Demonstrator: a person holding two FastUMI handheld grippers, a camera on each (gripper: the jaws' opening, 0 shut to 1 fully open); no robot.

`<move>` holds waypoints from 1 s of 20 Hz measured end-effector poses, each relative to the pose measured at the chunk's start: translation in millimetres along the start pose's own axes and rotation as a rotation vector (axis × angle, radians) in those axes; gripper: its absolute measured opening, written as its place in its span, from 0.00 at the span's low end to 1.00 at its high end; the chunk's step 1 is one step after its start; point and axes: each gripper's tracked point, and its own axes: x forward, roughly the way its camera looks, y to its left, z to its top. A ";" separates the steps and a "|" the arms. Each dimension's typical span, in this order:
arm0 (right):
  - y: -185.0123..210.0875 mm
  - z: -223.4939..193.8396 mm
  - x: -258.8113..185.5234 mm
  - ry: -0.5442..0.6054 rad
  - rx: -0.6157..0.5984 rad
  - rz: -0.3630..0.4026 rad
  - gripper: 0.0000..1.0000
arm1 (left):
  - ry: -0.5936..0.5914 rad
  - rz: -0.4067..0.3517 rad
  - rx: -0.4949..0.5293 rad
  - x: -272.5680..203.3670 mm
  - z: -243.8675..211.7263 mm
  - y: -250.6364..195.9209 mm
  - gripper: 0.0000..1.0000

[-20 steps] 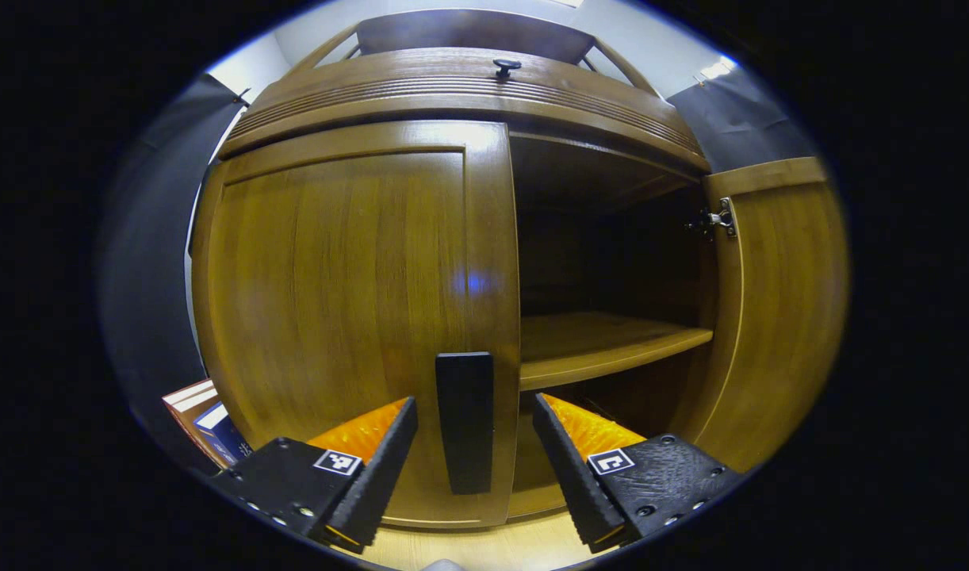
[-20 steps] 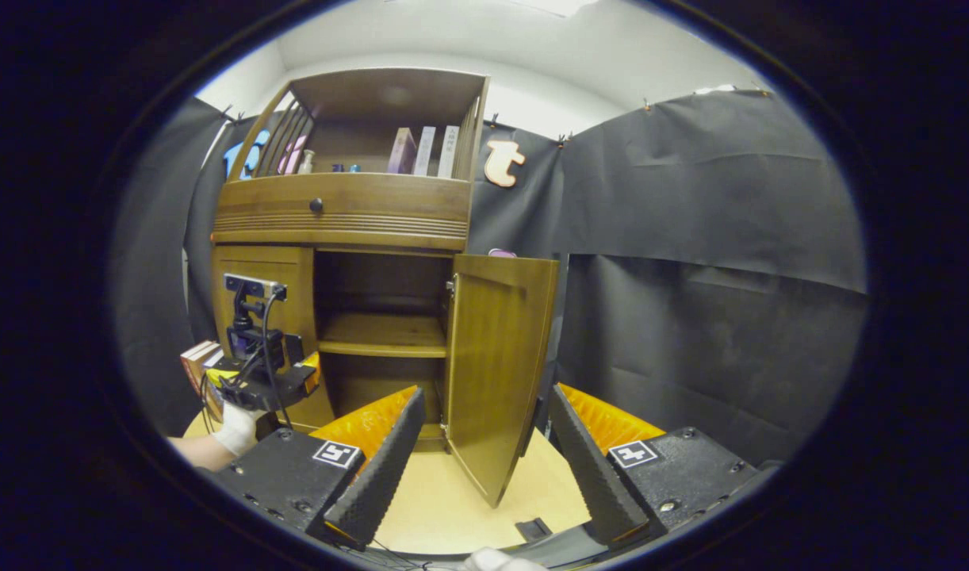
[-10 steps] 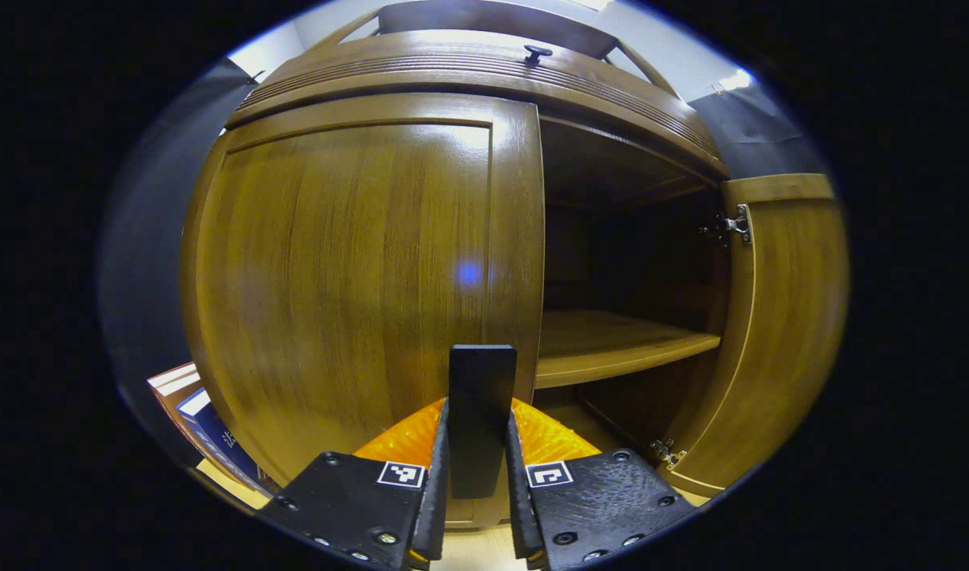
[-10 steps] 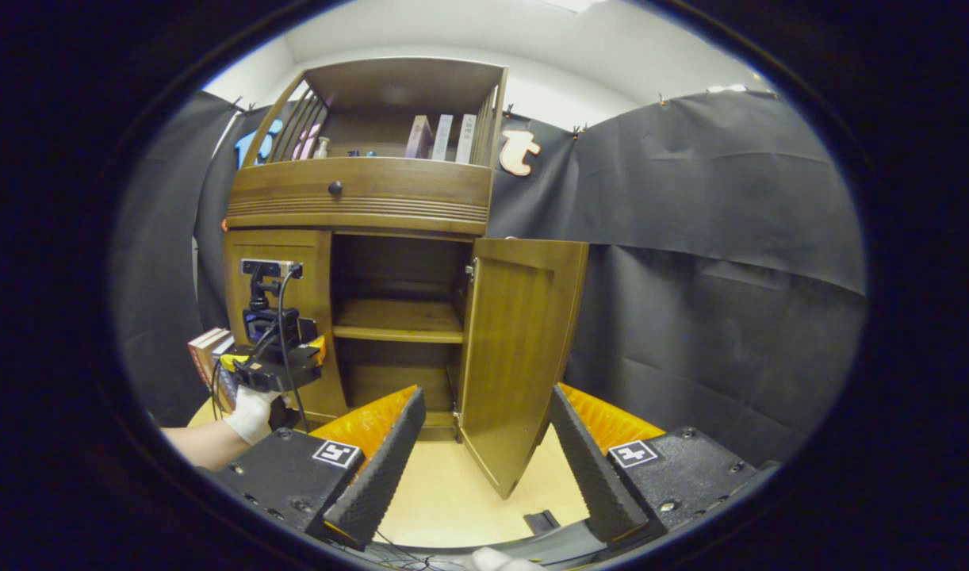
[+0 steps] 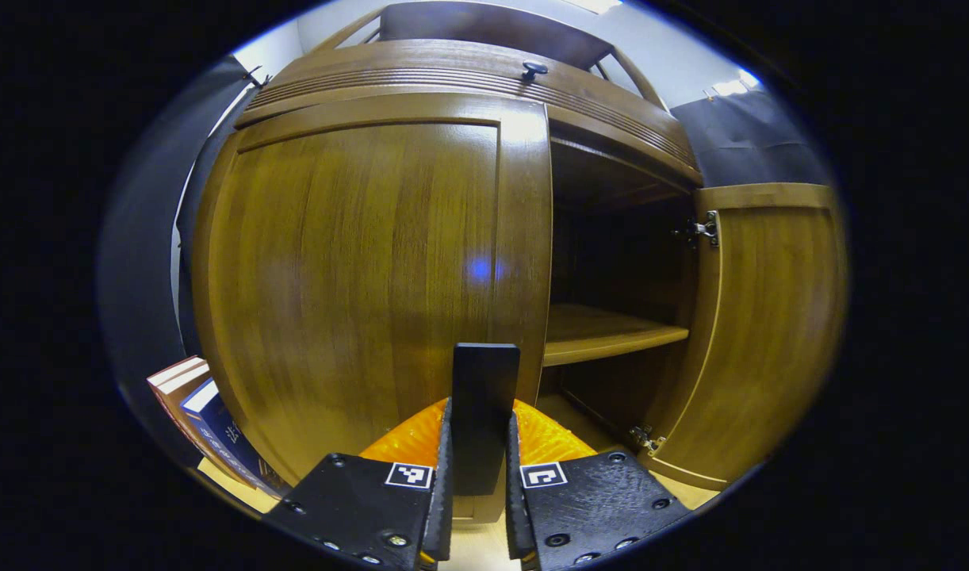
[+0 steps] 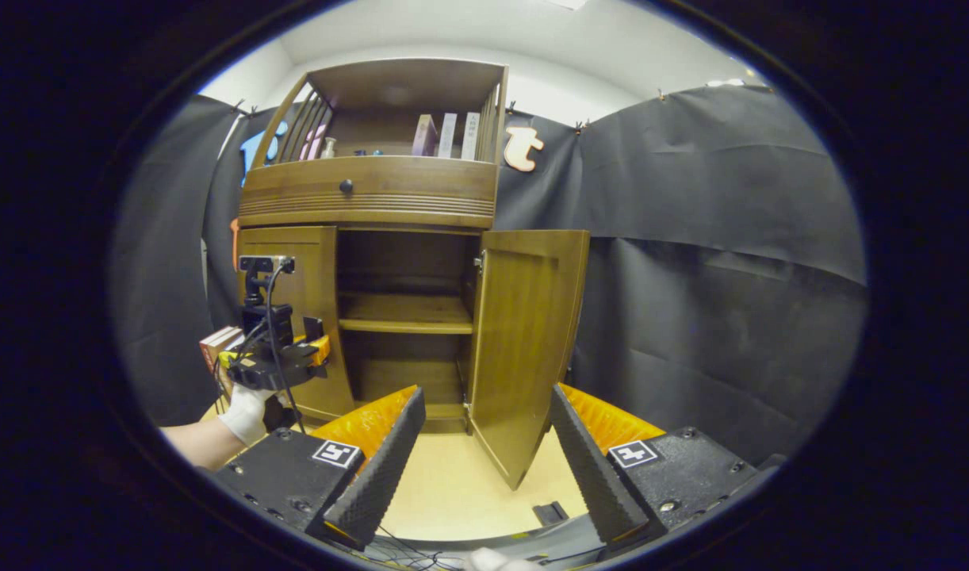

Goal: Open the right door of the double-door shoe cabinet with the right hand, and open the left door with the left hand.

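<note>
The wooden shoe cabinet (image 6: pixel 373 190) stands against the black cloth. Its left door (image 5: pixel 358 270) looks about flush with the cabinet front. A black vertical handle (image 5: pixel 485 369) sits near that door's right edge, and my left gripper (image 5: pixel 478 408) is shut on it, one finger on each side. The right door (image 5: pixel 770 333) stands swung wide open, baring an inner shelf (image 5: pixel 611 337). In the right gripper view my right gripper (image 6: pixel 486 394) is open and empty, held back from the right door (image 6: pixel 528 341). The left gripper (image 6: pixel 277 361), in a gloved hand (image 6: pixel 243 412), is at the left door (image 6: pixel 298 301).
Books (image 5: pixel 203 416) lean beside the cabinet's left side. Above the doors is a drawer with a round knob (image 5: pixel 534 69), and an upper shelf holds books (image 6: pixel 447 136). A small black piece (image 6: pixel 549 511) lies on the light floor (image 6: pixel 453 492) in front.
My left gripper has gone from open around the handle to shut on it. My right gripper has drawn back from the open right door, so the cabinet looks smaller.
</note>
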 end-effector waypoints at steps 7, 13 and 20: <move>6.8 -0.1 -6.3 0.001 -0.027 0.048 0.99 | -0.018 -0.053 0.013 -53.1 -2.0 6.1 0.26; 14.6 1.8 -12.7 -0.013 -0.048 0.093 0.99 | -0.021 -0.027 -0.017 -88.1 -2.8 18.2 0.26; 29.8 2.9 -8.0 -0.021 -0.039 0.149 0.99 | -0.026 -0.015 -0.014 -124.3 -5.3 36.5 0.24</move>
